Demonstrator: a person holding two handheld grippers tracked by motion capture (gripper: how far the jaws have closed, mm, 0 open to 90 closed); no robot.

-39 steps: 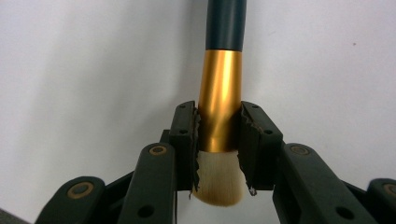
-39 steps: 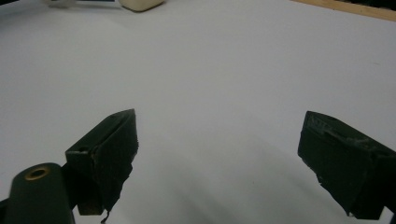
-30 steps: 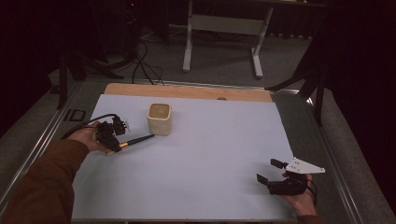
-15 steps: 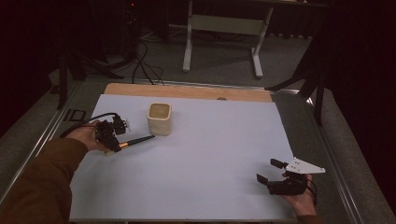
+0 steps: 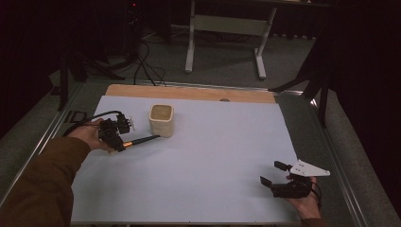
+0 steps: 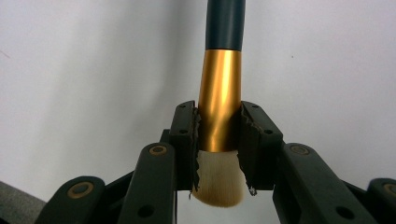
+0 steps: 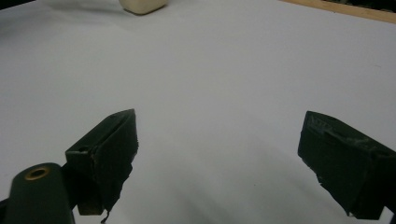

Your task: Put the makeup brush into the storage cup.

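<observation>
Brush (image 5: 142, 140) clamped by its gold collar in the left gripper (image 5: 115, 137) points handle-first at the cup (image 5: 161, 120) just beyond, near the worktop's (image 5: 213, 156) far left corner, while the right gripper (image 5: 274, 174) gapes empty at the near right corner

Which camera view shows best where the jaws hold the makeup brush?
The left gripper view: the left gripper clamps the makeup brush on its gold ferrule, just above the pale bristles. In the high view the makeup brush is small, its dark handle pointing toward the cream cup. The right gripper view shows open jaws and the cup's base.
</observation>
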